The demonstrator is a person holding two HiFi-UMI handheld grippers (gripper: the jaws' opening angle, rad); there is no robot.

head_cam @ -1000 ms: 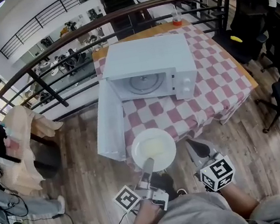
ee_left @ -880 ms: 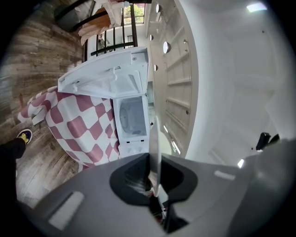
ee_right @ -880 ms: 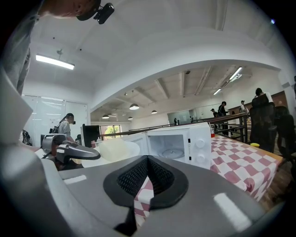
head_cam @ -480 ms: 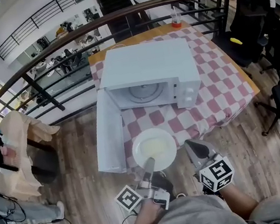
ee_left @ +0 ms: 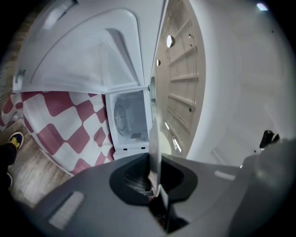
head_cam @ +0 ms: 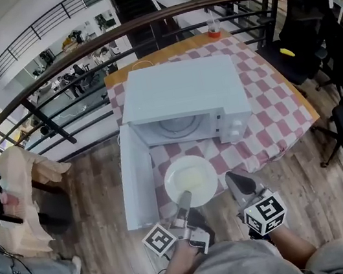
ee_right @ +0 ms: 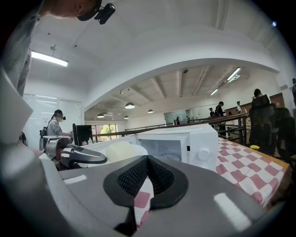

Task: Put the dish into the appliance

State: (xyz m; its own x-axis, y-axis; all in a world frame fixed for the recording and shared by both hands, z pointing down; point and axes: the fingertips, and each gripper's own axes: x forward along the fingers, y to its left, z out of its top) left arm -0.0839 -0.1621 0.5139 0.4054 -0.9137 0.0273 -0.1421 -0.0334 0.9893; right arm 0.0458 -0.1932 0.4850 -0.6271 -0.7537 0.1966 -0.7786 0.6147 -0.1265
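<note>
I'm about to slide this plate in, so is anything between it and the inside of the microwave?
Nothing visible is. The microwave has its door swung wide open to the left, inside is only its turntable, and the tablecloth ahead of the plate, clamped in the left gripper, is bare.
</note>
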